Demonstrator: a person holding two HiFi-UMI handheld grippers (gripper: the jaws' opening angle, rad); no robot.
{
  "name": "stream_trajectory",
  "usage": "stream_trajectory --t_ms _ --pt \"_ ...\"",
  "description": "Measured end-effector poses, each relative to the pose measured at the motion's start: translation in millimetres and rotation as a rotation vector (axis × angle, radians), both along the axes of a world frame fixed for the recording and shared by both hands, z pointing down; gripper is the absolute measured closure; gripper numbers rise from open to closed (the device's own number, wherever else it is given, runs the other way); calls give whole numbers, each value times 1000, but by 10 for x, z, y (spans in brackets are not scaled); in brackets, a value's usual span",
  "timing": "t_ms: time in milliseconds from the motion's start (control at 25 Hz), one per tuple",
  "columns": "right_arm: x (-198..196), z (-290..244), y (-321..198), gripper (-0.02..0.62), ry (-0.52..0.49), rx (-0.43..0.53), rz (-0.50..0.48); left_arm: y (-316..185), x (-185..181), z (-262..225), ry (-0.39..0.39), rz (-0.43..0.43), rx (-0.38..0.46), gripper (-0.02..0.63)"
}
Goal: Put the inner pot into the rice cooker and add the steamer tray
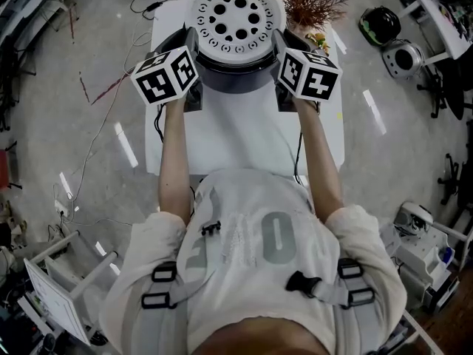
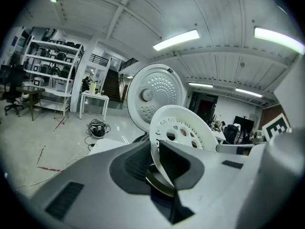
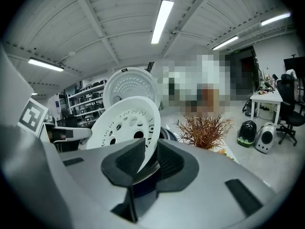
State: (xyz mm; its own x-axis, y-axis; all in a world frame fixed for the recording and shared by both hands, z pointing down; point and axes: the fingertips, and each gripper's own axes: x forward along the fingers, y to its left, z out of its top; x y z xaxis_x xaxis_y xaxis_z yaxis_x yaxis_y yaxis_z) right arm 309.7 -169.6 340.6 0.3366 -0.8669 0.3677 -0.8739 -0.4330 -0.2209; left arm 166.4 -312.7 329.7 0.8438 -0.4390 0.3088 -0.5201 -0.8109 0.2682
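The white steamer tray [image 1: 235, 13], round with several holes, sits level over the opening of the dark grey rice cooker [image 1: 236, 76] at the far end of the white table [image 1: 244, 135]. My left gripper [image 1: 194, 44] is shut on the tray's left rim and my right gripper [image 1: 279, 44] on its right rim. In the left gripper view the tray [image 2: 183, 128] stands edge-on between the pads of the left gripper [image 2: 155, 154], with the cooker's raised lid [image 2: 155, 97] behind. In the right gripper view the rim of the tray [image 3: 121, 123] lies between the pads of the right gripper [image 3: 148, 159]. The tray hides the inside of the cooker.
A dried reddish-brown plant [image 1: 310, 6] stands on the table just right of the cooker, close to my right gripper. Cables [image 1: 148, 6] trail on the floor at the left. Helmet-like objects [image 1: 380, 24] and chairs are on the floor at the right.
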Motion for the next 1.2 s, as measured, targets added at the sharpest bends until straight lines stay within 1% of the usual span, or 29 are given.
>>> stream_trajectory --t_ms 240,480,640,680,720,800,880,1000,1200 --pt "24 93 2 505 5 -26 4 -1 58 97 -69 0 42 551" --pt "43 148 -24 500 34 -67 7 -13 99 157 -156 0 124 551" --pt "45 274 -55 502 136 -160 -8 -16 128 242 -202 2 148 551" --pt "36 306 -54 555 170 -184 -12 -15 125 270 -216 0 157 551" --pt "23 331 -51 586 202 -205 -15 -17 120 294 -232 -4 173 569" --pt "-2 366 -50 586 247 -228 -21 -20 114 336 -260 -7 199 569" --pt "-13 381 -36 586 254 -224 -20 -11 108 376 -260 -6 192 569" --pt "-20 402 -20 586 233 -214 -26 7 86 421 -247 -12 170 569" --pt "-4 389 -23 586 234 -213 -24 8 104 388 -242 -14 172 569"
